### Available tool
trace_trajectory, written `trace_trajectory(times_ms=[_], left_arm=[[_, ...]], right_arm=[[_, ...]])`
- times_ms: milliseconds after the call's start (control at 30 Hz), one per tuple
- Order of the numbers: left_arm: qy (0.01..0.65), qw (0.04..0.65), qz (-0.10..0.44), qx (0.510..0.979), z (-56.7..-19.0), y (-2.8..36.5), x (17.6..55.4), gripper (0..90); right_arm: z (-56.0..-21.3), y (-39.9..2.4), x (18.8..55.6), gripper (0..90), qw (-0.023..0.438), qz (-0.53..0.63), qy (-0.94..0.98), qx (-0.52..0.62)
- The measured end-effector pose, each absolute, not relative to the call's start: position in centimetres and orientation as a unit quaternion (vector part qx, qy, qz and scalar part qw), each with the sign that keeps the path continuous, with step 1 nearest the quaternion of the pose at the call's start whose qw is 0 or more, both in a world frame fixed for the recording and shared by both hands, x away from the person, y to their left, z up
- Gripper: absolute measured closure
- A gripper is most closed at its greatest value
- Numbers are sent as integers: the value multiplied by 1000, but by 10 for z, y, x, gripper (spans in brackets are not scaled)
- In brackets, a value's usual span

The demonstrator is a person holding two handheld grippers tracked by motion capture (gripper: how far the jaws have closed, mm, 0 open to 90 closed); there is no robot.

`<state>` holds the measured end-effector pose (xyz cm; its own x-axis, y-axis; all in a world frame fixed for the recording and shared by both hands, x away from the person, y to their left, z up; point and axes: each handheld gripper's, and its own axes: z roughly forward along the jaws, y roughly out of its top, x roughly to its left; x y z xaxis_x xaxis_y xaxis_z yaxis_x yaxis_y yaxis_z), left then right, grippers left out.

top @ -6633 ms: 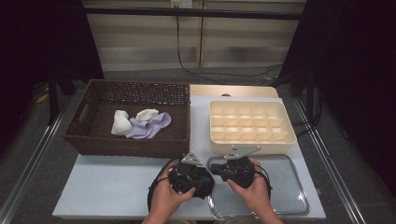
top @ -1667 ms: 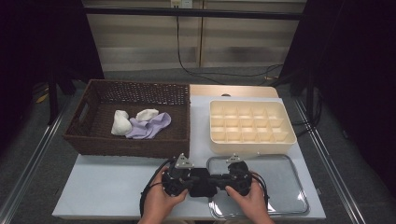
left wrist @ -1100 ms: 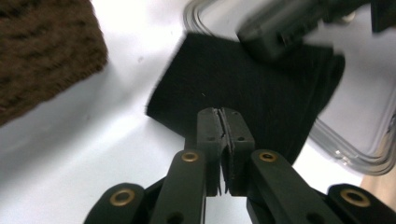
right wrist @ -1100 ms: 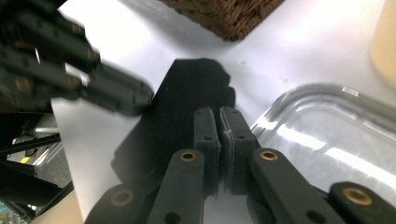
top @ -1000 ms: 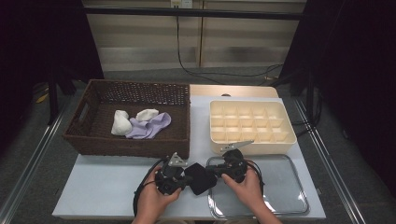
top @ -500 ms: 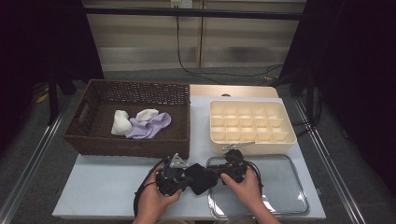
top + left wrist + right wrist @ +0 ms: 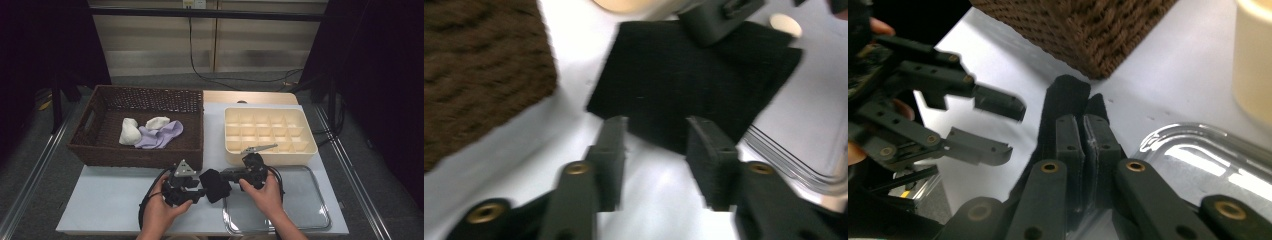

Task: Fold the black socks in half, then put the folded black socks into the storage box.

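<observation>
Cloth (image 7: 215,184), black, sits low centre of the high view, at the left rim of the tray (image 7: 300,220). Right gripper (image 7: 1083,131) is clamped on its edge, apparently to keep it steady. Left gripper (image 7: 656,145) has just been opening; its jaws stand apart, nothing pinched, the cloth just beyond the tips, likely released for a fresh grip.

My left gripper (image 7: 197,192) & right gripper (image 7: 226,176) meet over the white table (image 7: 100,200), a small black cloth (image 7: 216,185) btwn them; left jaws just opened. Clear tray (image 7: 310,210) under my right hand. Brown wicker basket (image 7: 145,155) w/ socks, cream compartment box (image 7: 300,152) behind.
</observation>
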<state>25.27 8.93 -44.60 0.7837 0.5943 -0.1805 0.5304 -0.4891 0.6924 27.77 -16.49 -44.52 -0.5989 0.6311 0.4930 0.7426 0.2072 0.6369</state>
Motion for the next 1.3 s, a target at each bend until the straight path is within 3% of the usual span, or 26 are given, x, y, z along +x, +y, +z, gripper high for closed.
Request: trace_trajectory(times_ms=[200,400,800,1300], left_arm=[[320,381,66,865,-447,92,255,443],[311,364,87,874,-460,87,259,387],[304,343,100,883,-476,86,263,331],[293,375,108,873,-485,88,258,254]], right_arm=[[-432,-174,280,862,46,-445,-774,-449],[-422,-186,282,861,35,-442,-774,-452],[-398,-200,289,861,21,-437,-775,-456],[-369,-204,302,860,8,-434,-779,-453]])
